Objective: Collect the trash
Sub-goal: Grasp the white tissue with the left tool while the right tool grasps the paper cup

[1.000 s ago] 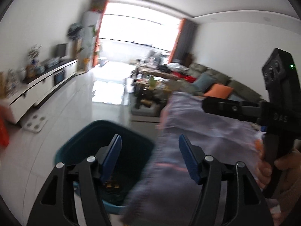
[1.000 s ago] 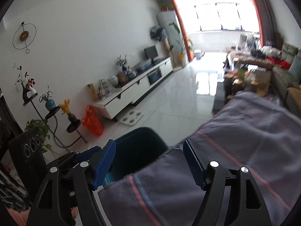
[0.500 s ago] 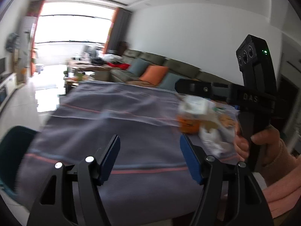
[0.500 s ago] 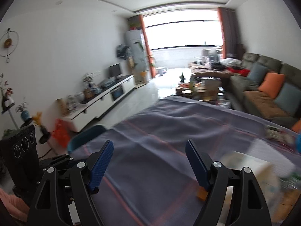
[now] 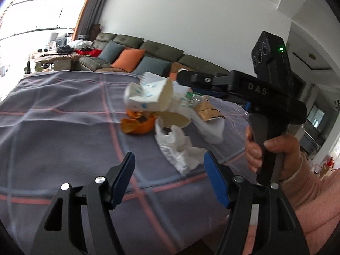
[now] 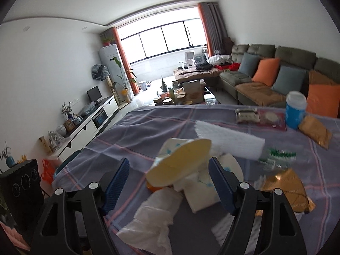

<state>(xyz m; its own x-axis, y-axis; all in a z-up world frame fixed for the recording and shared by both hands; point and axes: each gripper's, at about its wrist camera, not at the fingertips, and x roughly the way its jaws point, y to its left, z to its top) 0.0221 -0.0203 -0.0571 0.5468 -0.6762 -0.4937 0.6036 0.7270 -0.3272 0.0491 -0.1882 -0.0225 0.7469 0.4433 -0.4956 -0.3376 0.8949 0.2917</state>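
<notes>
Both the left gripper (image 5: 167,170) and right gripper (image 6: 169,176) stand released before crumpled paper cups (image 5: 148,97) on the tabletop (image 5: 53,116), the teal bin now gone from the left view.

Left wrist view looks from the table's near edge, angled down, close to the trash pile (image 5: 170,114), facing the sofa (image 5: 131,48). Right wrist view sits nearer the pile (image 6: 191,170), facing the window (image 6: 165,40). Both share pile, tablecloth (image 5: 53,116) and sofa.

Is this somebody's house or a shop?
It looks like a home's living room: a long green sofa with orange and blue cushions, a low white TV cabinet with a small black screen, and a table under a purple checked cloth.
</notes>
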